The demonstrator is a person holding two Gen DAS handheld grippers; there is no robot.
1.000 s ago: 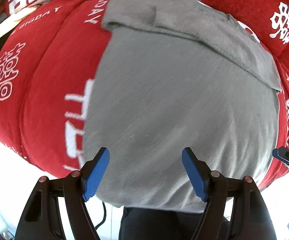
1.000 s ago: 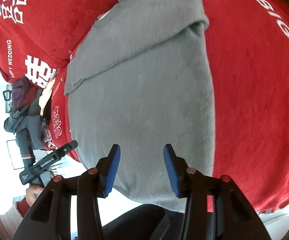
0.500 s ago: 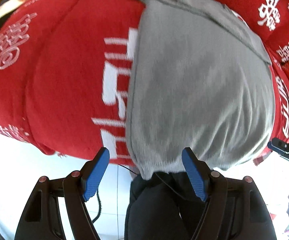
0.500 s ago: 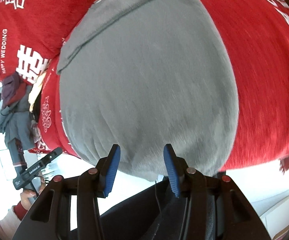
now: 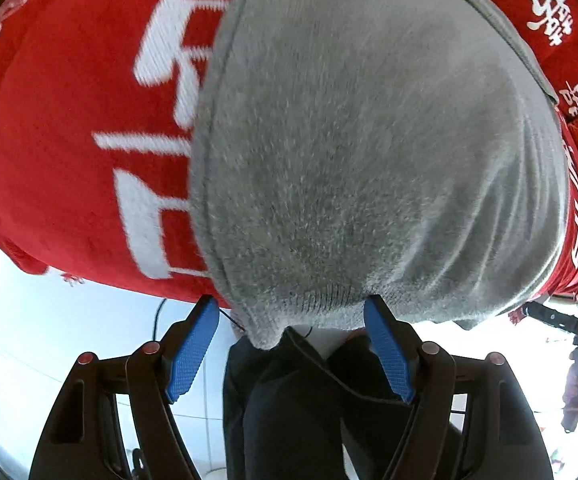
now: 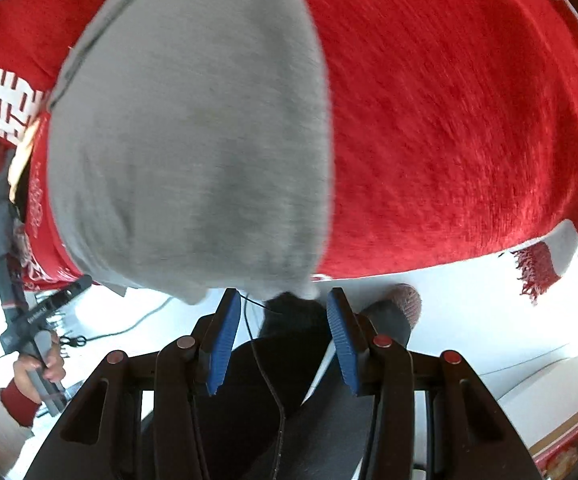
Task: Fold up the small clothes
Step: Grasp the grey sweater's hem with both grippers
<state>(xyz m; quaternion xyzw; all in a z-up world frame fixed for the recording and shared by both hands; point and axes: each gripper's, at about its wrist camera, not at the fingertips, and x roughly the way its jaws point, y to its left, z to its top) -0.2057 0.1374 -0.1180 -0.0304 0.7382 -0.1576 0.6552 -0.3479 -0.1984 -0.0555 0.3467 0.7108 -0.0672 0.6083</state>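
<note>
Since a second ago both views have slid toward the near hem of the grey garment, whose folded far edge is now cut off at 12 o'clock. It lies spread on a red cloth with white lettering, its lower corner drooping over the cloth's near edge.

The left gripper has its blue pads wide apart, that hanging corner just beyond and between their tips, with no contact visible. The right gripper stands narrower but also parted, empty, the hem's other corner at its 12 o'clock; motion blur there hides whether cloth and pads touch.

Dark trousers fill 6 o'clock. In the right view a hand at 8 o'clock grips the other tool's handle; clutter beyond it is unreadable.
</note>
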